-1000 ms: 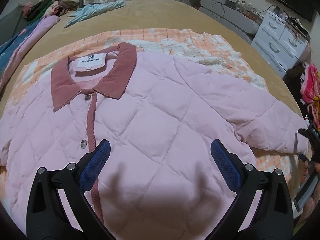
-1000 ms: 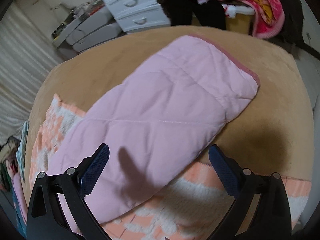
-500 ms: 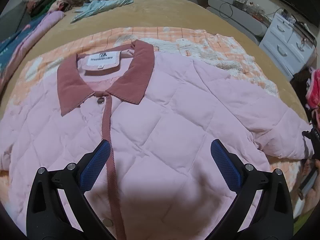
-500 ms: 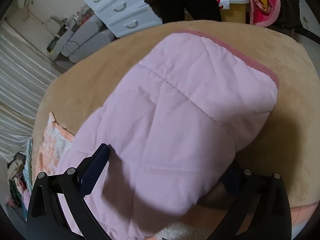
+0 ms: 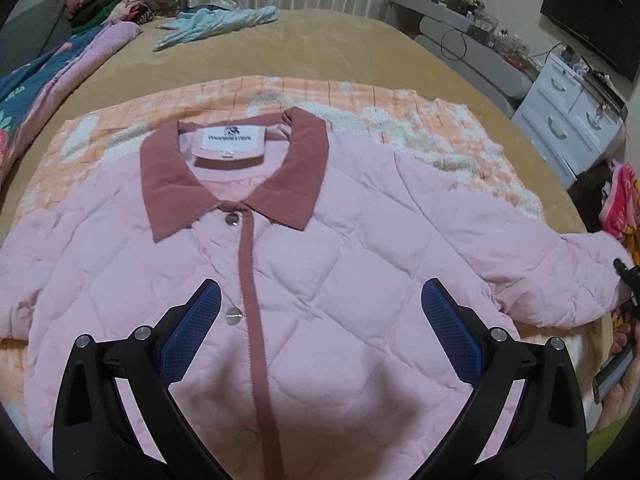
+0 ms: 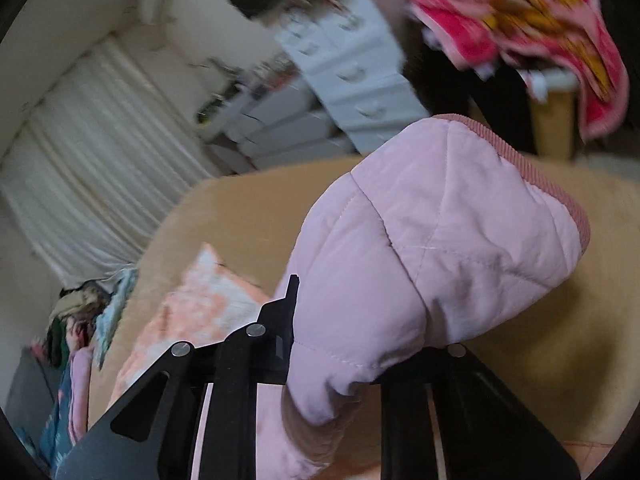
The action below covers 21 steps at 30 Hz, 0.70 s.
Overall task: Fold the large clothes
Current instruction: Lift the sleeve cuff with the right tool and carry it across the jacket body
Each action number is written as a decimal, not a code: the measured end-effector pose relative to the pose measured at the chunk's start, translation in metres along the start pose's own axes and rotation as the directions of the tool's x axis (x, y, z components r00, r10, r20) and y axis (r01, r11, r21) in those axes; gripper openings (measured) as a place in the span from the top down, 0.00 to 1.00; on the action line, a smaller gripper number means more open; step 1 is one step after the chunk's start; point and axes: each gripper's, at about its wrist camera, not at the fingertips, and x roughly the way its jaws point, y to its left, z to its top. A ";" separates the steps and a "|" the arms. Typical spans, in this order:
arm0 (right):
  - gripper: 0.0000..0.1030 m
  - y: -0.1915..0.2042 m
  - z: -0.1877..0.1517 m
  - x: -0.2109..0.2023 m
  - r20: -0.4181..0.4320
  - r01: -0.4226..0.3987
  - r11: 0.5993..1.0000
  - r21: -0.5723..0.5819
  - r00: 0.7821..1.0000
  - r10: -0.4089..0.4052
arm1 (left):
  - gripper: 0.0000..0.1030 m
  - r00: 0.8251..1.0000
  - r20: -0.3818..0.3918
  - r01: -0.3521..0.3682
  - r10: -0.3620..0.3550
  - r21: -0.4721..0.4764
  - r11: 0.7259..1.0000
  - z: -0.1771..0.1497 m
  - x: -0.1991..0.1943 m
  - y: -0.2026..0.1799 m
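A pink quilted jacket (image 5: 328,280) with a dusty-red collar (image 5: 236,176) lies front up, buttoned, on an orange checked blanket (image 5: 360,100) on the bed. My left gripper (image 5: 320,320) is open and empty, hovering over the jacket's chest by the button placket. My right gripper (image 6: 360,344) is shut on the jacket's sleeve (image 6: 440,248) near its cuff (image 6: 540,176) and holds it lifted off the bed. The right gripper's tip also shows at the right edge of the left wrist view (image 5: 626,276), at the sleeve end.
The tan bedspread (image 5: 320,44) extends beyond the blanket. A light-blue garment (image 5: 216,24) and a pile of clothes (image 5: 120,0) lie at the far side. White drawers (image 5: 576,120) and a pink patterned blanket (image 6: 520,32) stand to the right of the bed.
My right gripper closed on the sleeve and raised it, tilting upward. My left gripper shifted so the collar and placket moved toward the centre of its view; it stayed open.
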 end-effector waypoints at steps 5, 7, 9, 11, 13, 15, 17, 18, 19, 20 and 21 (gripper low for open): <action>0.85 0.053 0.002 -0.032 0.064 -0.115 0.985 -0.130 0.990 0.124 | 0.09 1.000 0.025 0.008 -0.008 -0.013 1.000 0.007 -0.017 0.012; 0.85 0.073 -0.001 -0.042 0.069 -0.151 0.973 -0.177 0.984 0.165 | 0.09 0.999 0.037 0.016 -0.016 -0.019 1.000 0.008 -0.025 0.017; 0.85 0.090 -0.004 -0.050 0.066 -0.172 0.961 -0.215 0.979 0.190 | 0.09 0.999 0.047 0.020 -0.019 -0.022 1.000 0.008 -0.032 0.022; 0.86 0.106 -0.008 -0.056 0.056 -0.199 0.950 -0.240 0.974 0.218 | 0.09 0.998 0.061 0.018 -0.017 -0.018 1.000 0.009 -0.041 0.027; 0.86 0.123 -0.014 -0.067 0.051 -0.221 0.936 -0.275 0.969 0.243 | 0.09 0.997 0.074 0.012 -0.011 -0.021 1.000 0.010 -0.048 0.033; 0.86 0.140 -0.022 -0.076 0.048 -0.235 0.921 -0.312 0.964 0.262 | 0.09 0.997 0.078 0.017 -0.014 -0.032 0.999 0.011 -0.053 0.039; 0.86 0.155 -0.032 -0.082 0.032 -0.244 0.909 -0.337 0.962 0.270 | 0.09 0.996 0.087 0.021 -0.017 -0.040 0.999 0.013 -0.060 0.046; 0.86 0.160 -0.036 -0.084 0.028 -0.243 0.906 -0.347 0.963 0.270 | 0.09 0.996 0.090 0.022 -0.018 -0.044 0.999 0.014 -0.063 0.049; 0.86 0.167 -0.041 -0.086 0.019 -0.247 0.900 -0.359 0.962 0.272 | 0.09 0.995 0.094 0.023 -0.019 -0.046 0.999 0.015 -0.066 0.052; 0.86 0.175 -0.046 -0.087 0.006 -0.256 0.893 -0.371 0.961 0.278 | 0.09 0.995 0.099 0.023 -0.018 -0.049 0.999 0.015 -0.069 0.054; 0.86 0.181 -0.049 -0.088 -0.004 -0.263 0.886 -0.381 0.959 0.283 | 0.09 0.994 0.105 0.023 -0.018 -0.053 0.998 0.016 -0.073 0.058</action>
